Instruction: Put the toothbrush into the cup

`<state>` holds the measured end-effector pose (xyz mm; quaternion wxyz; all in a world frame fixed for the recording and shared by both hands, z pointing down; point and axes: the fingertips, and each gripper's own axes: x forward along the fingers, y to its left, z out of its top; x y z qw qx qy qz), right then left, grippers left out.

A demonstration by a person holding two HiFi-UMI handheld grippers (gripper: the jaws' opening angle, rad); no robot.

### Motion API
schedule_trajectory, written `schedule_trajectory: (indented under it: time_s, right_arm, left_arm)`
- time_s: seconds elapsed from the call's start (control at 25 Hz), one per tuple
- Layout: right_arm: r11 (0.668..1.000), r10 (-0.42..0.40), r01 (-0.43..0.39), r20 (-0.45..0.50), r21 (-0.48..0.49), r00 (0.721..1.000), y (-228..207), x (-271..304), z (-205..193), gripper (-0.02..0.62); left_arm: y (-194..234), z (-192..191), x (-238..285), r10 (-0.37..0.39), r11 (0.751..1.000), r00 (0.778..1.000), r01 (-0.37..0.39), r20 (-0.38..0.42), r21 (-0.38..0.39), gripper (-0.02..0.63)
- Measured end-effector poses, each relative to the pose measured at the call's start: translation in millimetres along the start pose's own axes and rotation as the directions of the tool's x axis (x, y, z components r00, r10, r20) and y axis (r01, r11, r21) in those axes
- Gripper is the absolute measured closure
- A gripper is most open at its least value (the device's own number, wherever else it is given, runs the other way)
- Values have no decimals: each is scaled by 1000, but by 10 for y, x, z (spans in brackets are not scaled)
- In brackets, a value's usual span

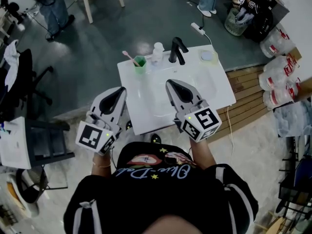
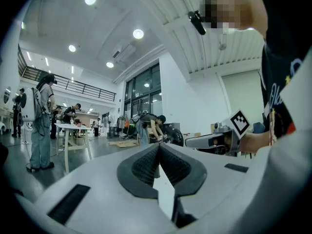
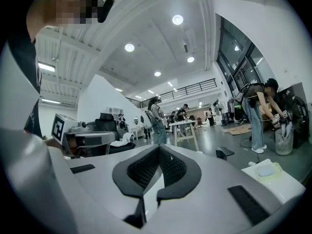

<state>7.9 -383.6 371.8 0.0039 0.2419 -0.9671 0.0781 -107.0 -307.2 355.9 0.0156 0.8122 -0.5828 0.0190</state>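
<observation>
Two grippers show in the head view, held low at 6 o'clock over the near edge of the white bench (image 1: 214, 89). The left gripper (image 1: 119, 89) and right gripper (image 1: 170, 83) both carry nothing. At 12 o'clock on the bench stands the green cup (image 1: 140, 65). The pink toothbrush (image 1: 128, 56) appears to rest inside it, its free end leaning toward 10 o'clock. A small bottle (image 1: 157, 52) and a black tap (image 1: 176, 50) stand just beside the cup at 3 o'clock.

The left gripper view shows the left gripper (image 2: 158, 149) with its jaws pressed together and nothing between them.

The right gripper view shows the right gripper (image 3: 158, 151) likewise closed and empty.

The toothbrush looks already placed, so the sound move is to keep both grippers back, well apart from the cup, so nothing tips it.
</observation>
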Motion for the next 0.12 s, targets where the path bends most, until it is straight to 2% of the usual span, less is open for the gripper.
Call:
schedule_trajectory:
  time_s: [0.12]
  right_arm:
    - [1000,2,-2,6,4,1000,14,4,-8,595]
  left_arm:
    - [9,-10,-23,3,1000,1000,-3,-1,-1,604]
